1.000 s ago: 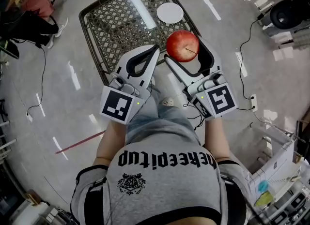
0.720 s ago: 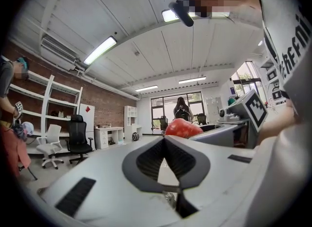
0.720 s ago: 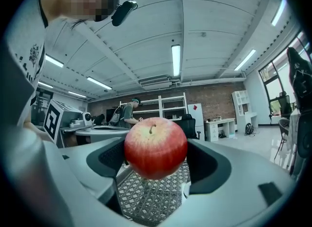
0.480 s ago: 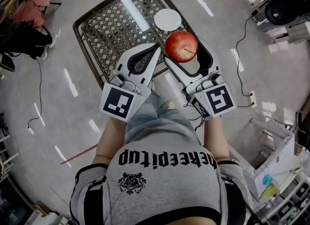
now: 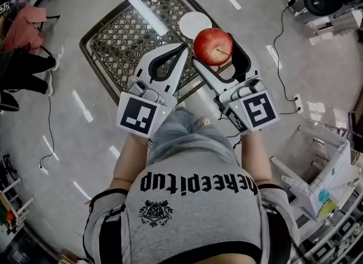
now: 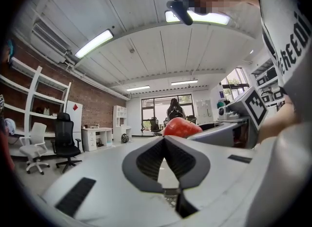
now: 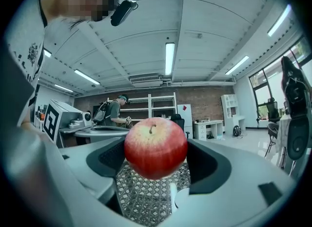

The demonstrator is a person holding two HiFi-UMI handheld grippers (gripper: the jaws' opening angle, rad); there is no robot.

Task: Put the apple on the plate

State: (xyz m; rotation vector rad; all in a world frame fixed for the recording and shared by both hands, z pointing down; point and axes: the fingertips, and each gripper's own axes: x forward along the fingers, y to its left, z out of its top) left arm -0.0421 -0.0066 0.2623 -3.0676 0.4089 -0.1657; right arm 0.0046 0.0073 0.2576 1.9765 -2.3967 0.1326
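Observation:
A red apple [image 5: 213, 46] with its stem up is clamped between the jaws of my right gripper [image 5: 214, 48], held in the air above the near right corner of the wire-mesh table [image 5: 122, 36]. In the right gripper view the apple [image 7: 155, 147] fills the middle. A small white plate [image 5: 191, 23] lies on the table's right side, just beyond the apple; its rim [image 7: 181, 197] shows below the apple. My left gripper [image 5: 182, 47] is shut with nothing in it, its tips close beside the apple [image 6: 181, 127].
The table stands on a grey floor. Cables [image 5: 282, 41] run along the floor at the right, and a white box [image 5: 320, 175] sits at the lower right. Clothes and a chair [image 5: 25, 27] lie at the far left.
Both grippers and the apple have kept their pose while the table and plate have drawn nearer; the apple now overlaps the plate's near edge in the head view.

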